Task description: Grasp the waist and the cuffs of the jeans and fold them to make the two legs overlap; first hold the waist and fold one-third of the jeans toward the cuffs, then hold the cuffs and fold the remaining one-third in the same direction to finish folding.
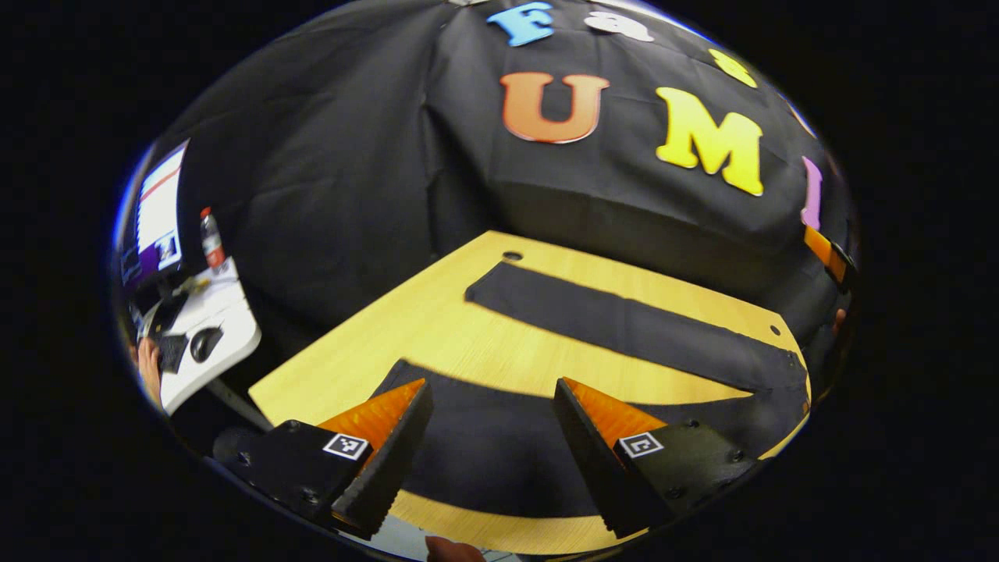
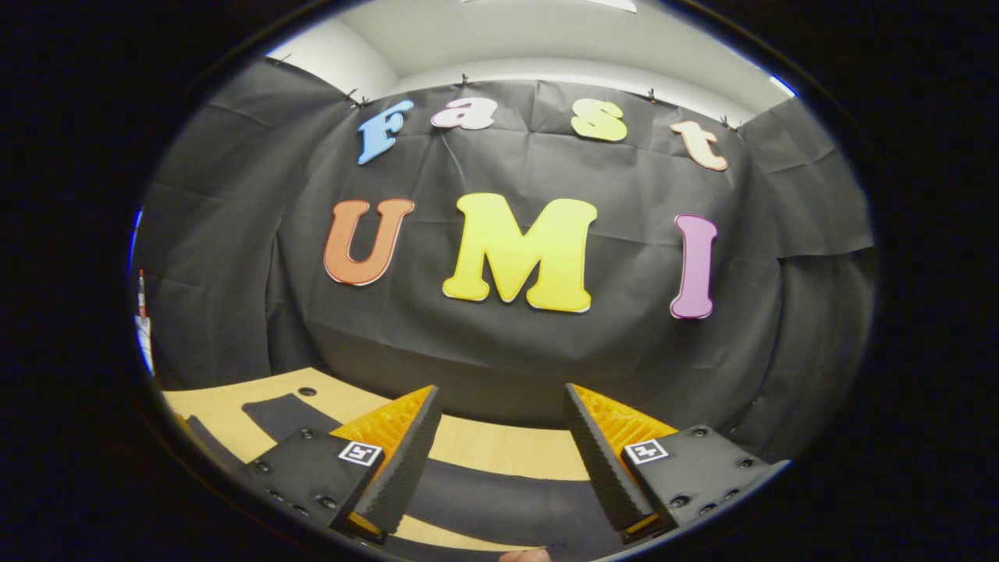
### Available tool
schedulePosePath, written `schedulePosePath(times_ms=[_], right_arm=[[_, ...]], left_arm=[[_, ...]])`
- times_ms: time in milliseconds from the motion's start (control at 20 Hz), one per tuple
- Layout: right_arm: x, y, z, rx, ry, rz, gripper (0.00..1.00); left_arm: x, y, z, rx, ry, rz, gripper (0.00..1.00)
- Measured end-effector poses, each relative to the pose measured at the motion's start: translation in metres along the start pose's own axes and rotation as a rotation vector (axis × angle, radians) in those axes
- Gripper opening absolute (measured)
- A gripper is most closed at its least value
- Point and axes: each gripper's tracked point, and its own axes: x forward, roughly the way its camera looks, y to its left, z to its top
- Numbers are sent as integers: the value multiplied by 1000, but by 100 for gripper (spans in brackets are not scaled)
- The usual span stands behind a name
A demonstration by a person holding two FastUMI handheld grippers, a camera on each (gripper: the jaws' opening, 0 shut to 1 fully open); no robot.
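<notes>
matt cloth jeans (image 1: 624, 324), smooth wood table (image 1: 437, 328)

The jeans (image 1: 624, 328) lie flat on the counter (image 1: 437, 328), both legs spread apart, with bare wood between them. Above the cloth the air is free. The booth's black wall (image 1: 351, 172) closes the far edge.

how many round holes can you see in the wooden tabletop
2: one hole at the far corner beyond the jeans, another hole near the right edge. Others may be hidden under the jeans.
</notes>
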Motion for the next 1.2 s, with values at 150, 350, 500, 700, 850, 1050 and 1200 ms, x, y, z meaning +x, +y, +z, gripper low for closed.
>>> schedulePosePath(times_ms=[150, 350, 500, 700, 850, 1050, 1200], right_arm=[[3, 3, 0, -11, -4, 17, 94], [6, 0, -2, -25, -2, 23, 97], [9, -5, -6, -33, 6, 13, 94], [11, -14, -10, -38, 18, -2, 95], [11, -22, -10, -41, 22, -22, 95], [8, -37, -15, -50, 38, -48, 95], [6, -52, -22, -59, 56, -73, 94]], left_arm=[[-1, 34, -51, -218, 149, 47, 100], [-8, 74, -80, -460, 227, 99, 100], [-2, 86, -92, -626, 248, 112, 100], [12, 88, -75, -783, 221, 57, 97], [27, 83, -63, -844, 224, 13, 100], [46, 76, -51, -916, 229, 21, 95], [53, 79, -48, -1032, 257, 18, 92]])
